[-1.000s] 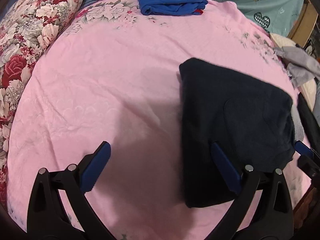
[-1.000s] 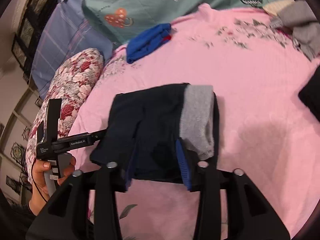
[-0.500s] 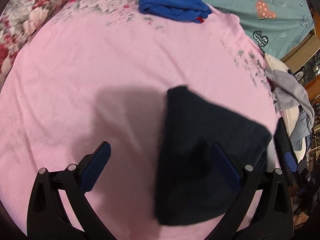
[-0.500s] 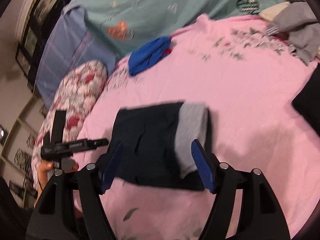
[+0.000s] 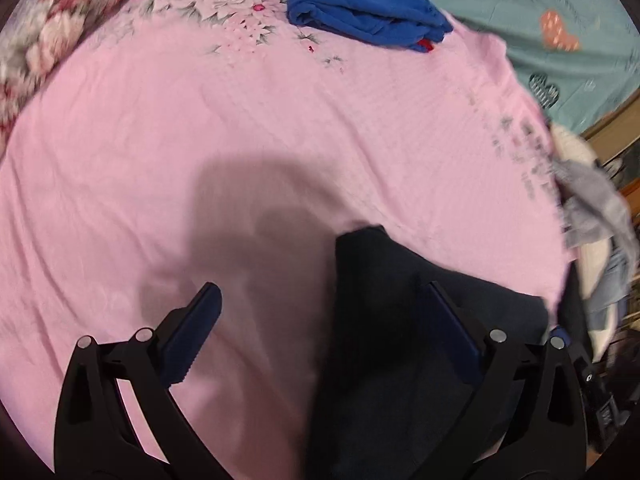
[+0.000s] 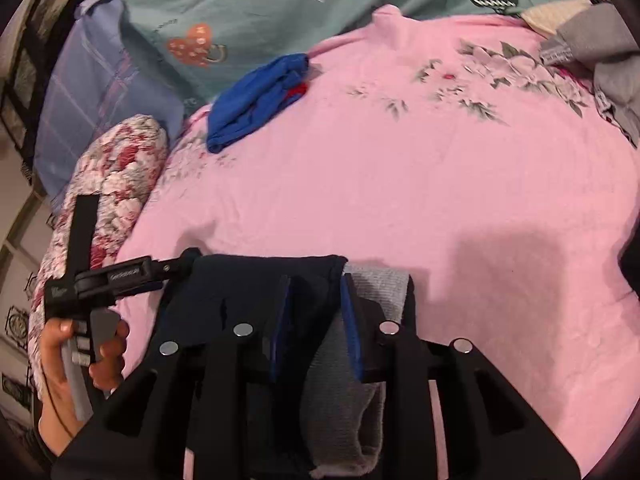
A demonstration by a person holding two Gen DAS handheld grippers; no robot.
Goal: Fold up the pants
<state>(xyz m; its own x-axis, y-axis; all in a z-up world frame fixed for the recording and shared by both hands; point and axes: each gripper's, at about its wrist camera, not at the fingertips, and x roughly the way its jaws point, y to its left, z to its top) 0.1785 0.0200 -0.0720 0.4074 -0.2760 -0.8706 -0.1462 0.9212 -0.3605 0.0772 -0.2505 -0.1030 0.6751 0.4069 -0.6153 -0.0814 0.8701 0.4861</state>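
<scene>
The dark pants (image 6: 256, 292) lie folded on the near part of a bed, on a pink sheet (image 6: 400, 184) with pale flowers printed on it. A grey waistband (image 6: 380, 288) shows at the right end of the pants. In the right wrist view the right gripper (image 6: 316, 312) points down at the pants, and its jaws have just been closing; they now stand narrow, with a fold of dark cloth and grey band bunched between the blue pads, so they seem to pinch the pants. In the left wrist view the left gripper (image 5: 320, 328) hangs over the left end of the pants with its jaws wide, one blue pad over the pink sheet and the other over the dark cloth, holding nothing. A bare hand (image 6: 84, 356) holds the grip of the left gripper at the left edge of the right wrist view, with fingers curled round it. White writing runs along that tool, but it is too small to read. Farther off a folded blue garment (image 6: 256, 100) with a bit of red rests on the sheet. A red flowered pillow (image 6: 112, 184) lies to the left. Grey clothes (image 6: 592, 48) sit in a pile at the far right. At the back is a green blanket (image 6: 280, 4) with hearts, and a blue checked pillow (image 6: 92, 92) beside it.
</scene>
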